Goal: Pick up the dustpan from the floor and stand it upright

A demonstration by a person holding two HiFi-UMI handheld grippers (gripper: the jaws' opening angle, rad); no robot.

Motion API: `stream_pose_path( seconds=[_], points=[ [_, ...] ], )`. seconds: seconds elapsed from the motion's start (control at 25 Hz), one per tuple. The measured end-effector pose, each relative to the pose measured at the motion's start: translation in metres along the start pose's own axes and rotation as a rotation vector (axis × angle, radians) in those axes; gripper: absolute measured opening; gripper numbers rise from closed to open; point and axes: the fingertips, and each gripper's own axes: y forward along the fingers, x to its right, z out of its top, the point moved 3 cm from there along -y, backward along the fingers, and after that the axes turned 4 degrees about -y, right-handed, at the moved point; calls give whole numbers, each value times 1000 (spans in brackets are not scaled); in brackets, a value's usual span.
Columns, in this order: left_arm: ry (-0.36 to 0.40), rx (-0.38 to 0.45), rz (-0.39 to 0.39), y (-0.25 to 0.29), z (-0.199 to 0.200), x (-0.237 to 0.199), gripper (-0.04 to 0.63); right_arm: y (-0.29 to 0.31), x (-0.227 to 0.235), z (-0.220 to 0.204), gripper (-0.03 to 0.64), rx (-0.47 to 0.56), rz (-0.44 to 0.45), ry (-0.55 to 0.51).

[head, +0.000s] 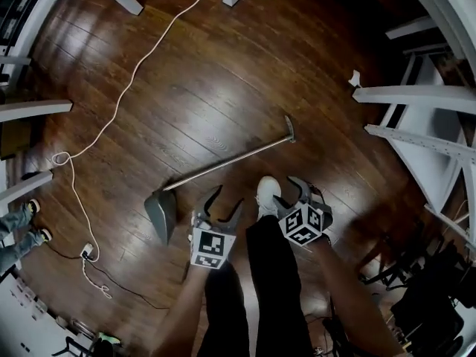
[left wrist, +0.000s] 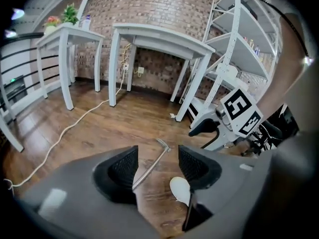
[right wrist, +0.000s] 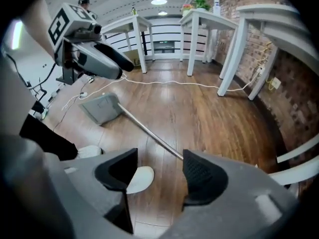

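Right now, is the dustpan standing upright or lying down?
Lying down. The dustpan lies on the wooden floor, with its long metal handle stretched flat along the boards rather than pointing up.

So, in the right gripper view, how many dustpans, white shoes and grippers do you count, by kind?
Dustpan: 1
White shoes, nearer and farther: 2
Grippers, left gripper and right gripper: 2
Total: 5

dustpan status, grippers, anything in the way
Left gripper and right gripper open, empty. Grey long-handled metal dustpan flat on wooden floor, untouched. White shoe near its handle.
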Motion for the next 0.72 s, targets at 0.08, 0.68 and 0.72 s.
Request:
stream_pose_path(
  seconds=[0.08, 0.68, 0.72],
  points=[
    [-20, -22, -16, 23, -21, -4, 270, 35, 1, -14, 273, -24, 19, -45],
    [44, -12, -109, 158, -98, -76, 273, 238, 67, -98, 273, -196, 10, -458],
    [56, -2, -110, 164, -97, -83, 275, 246, 74, -96, 273, -202, 7, -502]
  ],
)
